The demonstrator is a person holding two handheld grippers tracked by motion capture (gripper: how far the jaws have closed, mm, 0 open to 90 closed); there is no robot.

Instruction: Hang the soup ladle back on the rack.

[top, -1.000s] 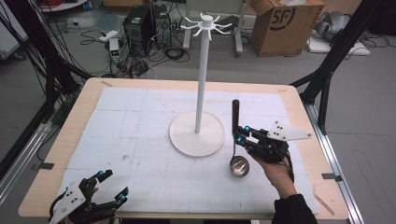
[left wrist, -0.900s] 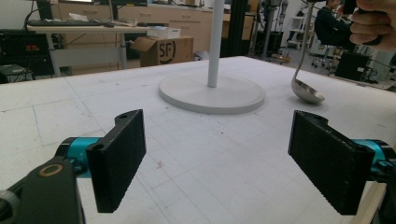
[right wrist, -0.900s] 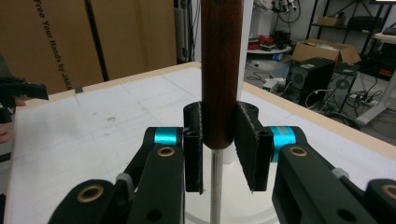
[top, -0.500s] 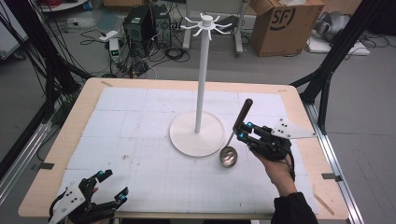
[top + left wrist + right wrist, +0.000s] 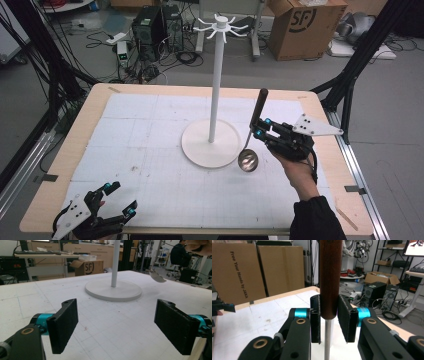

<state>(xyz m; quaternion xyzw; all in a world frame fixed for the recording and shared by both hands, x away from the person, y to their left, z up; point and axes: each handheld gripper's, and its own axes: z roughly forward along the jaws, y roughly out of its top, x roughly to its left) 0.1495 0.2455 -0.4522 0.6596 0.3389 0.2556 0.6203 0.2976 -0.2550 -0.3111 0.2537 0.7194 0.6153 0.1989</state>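
Ladle is off the counter now, clamped by its dark wooden handle in the right hand-held gripper, bowl dangling just past the rim of the white rack's base & handle pointing up — the right gripper view shows both pads squeezing the handle. Looks like the carry-to-rack step: next it prob needs lifting well higher, up to the hooks atop the pole, w/ the handle end lined up to catch one. Left hand-held gripper sits at the near counter edge, jaws wide apart, nothing in them.
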